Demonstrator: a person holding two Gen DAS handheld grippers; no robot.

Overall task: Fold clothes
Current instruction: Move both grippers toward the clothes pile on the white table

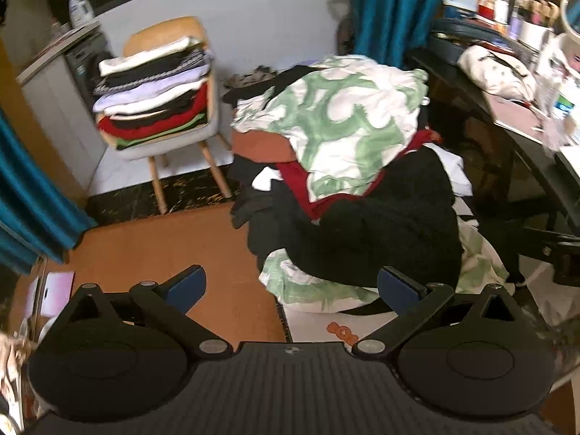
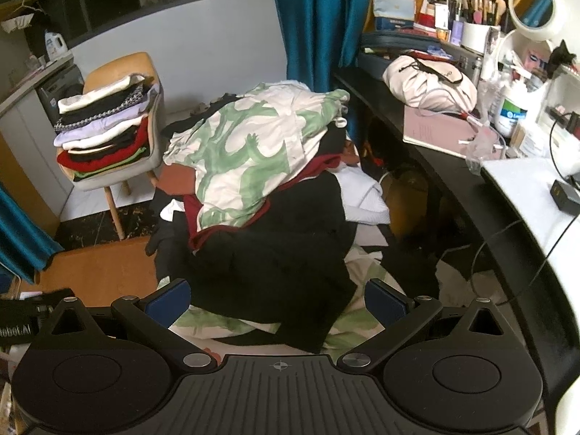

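Note:
A heap of unfolded clothes lies ahead: a white and green patterned garment (image 1: pixel 337 123) on top, a dark red one (image 1: pixel 319 195) under it, and a black garment (image 1: pixel 380 224) in front. The same heap shows in the right wrist view, patterned garment (image 2: pixel 250 152) over black garment (image 2: pixel 282 253). My left gripper (image 1: pixel 291 286) is open and empty, above the near edge of the heap. My right gripper (image 2: pixel 277 299) is open and empty, its fingers either side of the black garment's near edge, whether touching I cannot tell.
A chair (image 1: pixel 170 145) with a stack of folded clothes (image 1: pixel 152 90) stands at the back left, also in the right wrist view (image 2: pixel 105 130). A black desk (image 2: pixel 471 181) with cosmetics, a mirror (image 2: pixel 533 3) and a white bag (image 2: pixel 431 83) runs along the right. Orange floor mat (image 1: pixel 163 253), teal curtains (image 2: pixel 319 18).

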